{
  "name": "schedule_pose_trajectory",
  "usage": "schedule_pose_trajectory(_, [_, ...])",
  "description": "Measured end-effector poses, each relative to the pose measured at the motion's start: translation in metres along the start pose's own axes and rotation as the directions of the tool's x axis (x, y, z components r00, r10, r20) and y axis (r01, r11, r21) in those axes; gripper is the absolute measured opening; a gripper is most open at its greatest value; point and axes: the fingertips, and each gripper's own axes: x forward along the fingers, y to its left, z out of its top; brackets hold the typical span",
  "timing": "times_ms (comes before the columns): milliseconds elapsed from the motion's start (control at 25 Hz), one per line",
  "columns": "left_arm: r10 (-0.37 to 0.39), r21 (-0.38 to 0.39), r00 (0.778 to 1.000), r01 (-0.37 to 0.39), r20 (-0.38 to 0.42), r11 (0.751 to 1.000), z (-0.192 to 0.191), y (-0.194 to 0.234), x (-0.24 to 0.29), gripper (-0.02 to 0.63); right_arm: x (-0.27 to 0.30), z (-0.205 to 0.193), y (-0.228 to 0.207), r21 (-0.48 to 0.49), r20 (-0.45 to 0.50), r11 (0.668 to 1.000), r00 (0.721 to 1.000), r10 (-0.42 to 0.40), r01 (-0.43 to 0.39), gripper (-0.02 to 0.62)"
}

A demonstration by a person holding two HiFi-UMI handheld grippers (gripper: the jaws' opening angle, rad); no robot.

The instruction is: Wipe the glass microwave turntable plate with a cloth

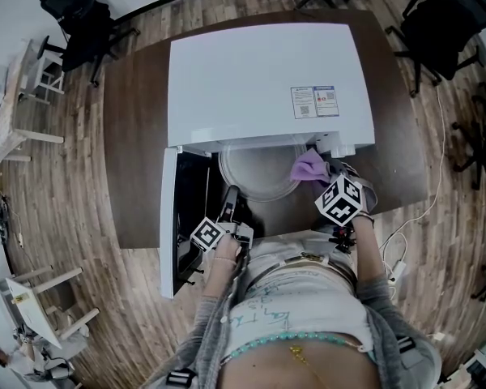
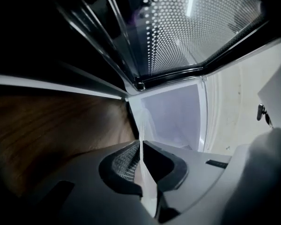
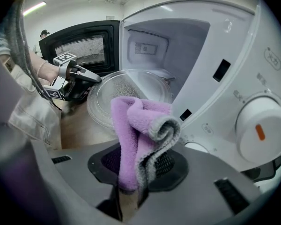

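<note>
The left gripper's (image 1: 229,196) jaws pinch the near rim of the glass turntable plate (image 1: 259,173). It juts from the open microwave (image 1: 267,79) toward the desk's (image 1: 134,136) front edge. The right gripper's (image 3: 134,171) jaws clamp the purple cloth (image 1: 310,166) beside the plate's right rim.

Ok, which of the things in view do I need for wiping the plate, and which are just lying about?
In the job:
plate
cloth
microwave
left hand-held gripper, shut on the plate's rim
right hand-held gripper, shut on the cloth

Lying about:
chairs
white table
</note>
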Motion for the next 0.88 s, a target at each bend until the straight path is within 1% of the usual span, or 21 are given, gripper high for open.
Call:
schedule_pose_trajectory(40, [0.0,0.008,1.0,0.0,0.011,1.0,0.003,0.0,0.001,0.031,-0.001,0.0,0.0,-0.001,-0.001,1.0,1.0,-0.001,0.001,0.115])
schedule_pose_trajectory(160, [-0.027,-0.052,0.998,0.03,0.063,0.998,0.009,-0.005,0.006,0.031,-0.002,0.0,-0.002,0.001,-0.002,1.0,1.0,-0.003,0.003,0.115])
schedule_pose_trajectory(280, [-0.018,-0.07,0.993,0.026,0.115,0.997,0.017,0.0,0.011,0.031,-0.002,-0.003,-0.004,0.0,-0.014,1.0,1.0,-0.001,0.001,0.115])
schedule_pose_trajectory(320, [-0.027,-0.077,0.991,0.037,0.131,0.996,0.019,-0.003,0.014,0.031,-0.001,-0.004,-0.003,-0.003,-0.017,1.0,1.0,0.0,0.0,0.115])
schedule_pose_trajectory(400, [-0.04,-0.074,0.987,0.052,0.152,0.996,0.025,-0.007,0.02,0.031,-0.001,-0.004,-0.003,-0.006,-0.02,1.0,1.0,0.002,-0.002,0.115])
schedule_pose_trajectory(520, [-0.04,-0.061,0.983,0.052,0.178,0.997,0.033,-0.005,0.027,0.031,-0.002,-0.005,-0.006,0.005,-0.02,1.0,1.0,-0.002,0.002,0.115])
schedule_pose_trajectory(640, [-0.023,-0.02,0.982,0.027,0.186,0.999,0.043,-0.002,0.032,0.031,-0.002,-0.003,-0.009,0.02,-0.015,1.0,1.0,-0.002,0.002,0.115])
schedule_pose_trajectory(680, [-0.033,-0.025,0.98,0.038,0.195,0.999,0.046,-0.005,0.035,0.031,-0.002,-0.003,-0.009,0.02,-0.014,1.0,1.0,-0.001,0.001,0.115])
schedule_pose_trajectory(800, [-0.079,-0.077,0.969,0.099,0.234,0.992,0.052,-0.021,0.048,0.031,-0.002,-0.003,-0.01,0.015,-0.016,1.0,1.0,0.009,-0.008,0.115])
schedule_pose_trajectory(880, [-0.075,-0.082,0.964,0.099,0.256,0.992,0.056,-0.023,0.054,0.031,-0.003,-0.003,-0.008,0.013,-0.014,1.0,1.0,0.016,-0.016,0.115])
